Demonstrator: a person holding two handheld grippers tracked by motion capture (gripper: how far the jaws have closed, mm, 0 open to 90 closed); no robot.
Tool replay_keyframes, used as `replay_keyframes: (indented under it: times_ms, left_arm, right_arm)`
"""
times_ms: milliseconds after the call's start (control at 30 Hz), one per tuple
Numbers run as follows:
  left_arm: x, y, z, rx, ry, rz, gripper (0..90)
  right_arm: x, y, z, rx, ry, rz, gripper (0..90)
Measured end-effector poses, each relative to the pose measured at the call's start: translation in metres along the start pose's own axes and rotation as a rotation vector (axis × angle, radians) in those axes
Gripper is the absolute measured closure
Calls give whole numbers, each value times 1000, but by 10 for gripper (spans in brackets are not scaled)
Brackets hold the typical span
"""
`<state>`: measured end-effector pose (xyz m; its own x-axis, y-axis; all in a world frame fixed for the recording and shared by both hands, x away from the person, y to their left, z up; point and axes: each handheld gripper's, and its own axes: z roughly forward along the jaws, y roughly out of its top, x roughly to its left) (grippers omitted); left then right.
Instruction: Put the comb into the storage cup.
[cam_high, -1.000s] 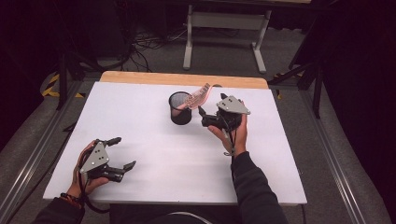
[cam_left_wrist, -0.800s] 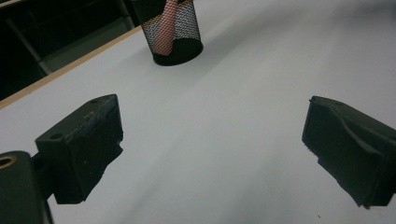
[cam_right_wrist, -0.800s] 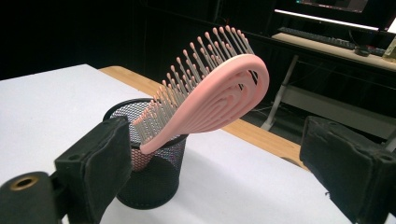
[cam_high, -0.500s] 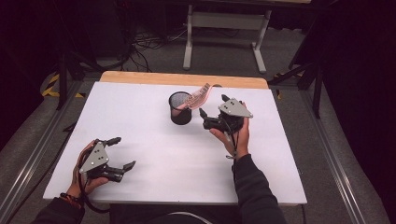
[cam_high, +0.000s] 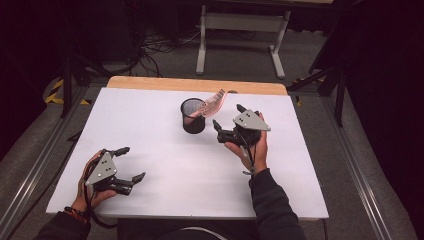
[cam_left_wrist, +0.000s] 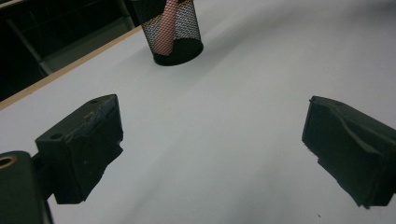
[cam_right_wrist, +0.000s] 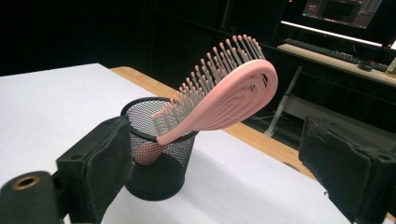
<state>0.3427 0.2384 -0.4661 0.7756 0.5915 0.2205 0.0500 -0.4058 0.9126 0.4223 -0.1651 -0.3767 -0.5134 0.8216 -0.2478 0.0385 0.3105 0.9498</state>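
Overall, findings run one view after another.

High view, right gripper: the right gripper (cam_high: 228, 116) sits in the person's right hand (cam_high: 248, 148) above the white table (cam_high: 165, 165), jaws spread with nothing between them.
High view, cup: the black mesh pen cup (cam_high: 193, 115) stands upright just beyond and to the left of the right gripper's jaw tips, apart from them.
High view, brush: the pink hairbrush (cam_high: 212, 101) stands handle-down in the cup, its head leaning out over the rim on the side nearer the right gripper, close to the far jaw; contact cannot be told.
High view, left gripper: the left gripper (cam_high: 131, 163), held in the left hand (cam_high: 90, 187), lies low at the near edge, well apart from the cup, jaws wide and empty.

Left gripper view, jaws: both black jaws stand far apart over bare table; nothing lies between them.
Left gripper view, cup: the mesh cup (cam_left_wrist: 173, 32) stands far ahead of the jaws, towards the left one; the brush's pink handle (cam_left_wrist: 164, 29) shows through the mesh.

Right gripper view, jaws: spread wide, empty.
Right gripper view, cup: the cup (cam_right_wrist: 158, 149) stands just ahead, beside the left jaw, which overlaps its edge in the picture.
Right gripper view, brush: the hairbrush (cam_right_wrist: 224, 95) rises from the cup and tilts across the gap towards the right jaw, bristles facing up and left, the head clear of both jaws.
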Motion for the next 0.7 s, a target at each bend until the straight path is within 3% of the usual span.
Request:
replay_keyframes:
  times_ms: [333, 700]
  left_arm:
    - [0, 0, 0, -6, -3, -3, 63]
    - [1, 0, 0, -9, 3, -5, 67]
  right_arm:
    - [1, -1, -10, 3, -20, -25, 99]
    - [-5, -4, -25, -6, -9, -27, 98]
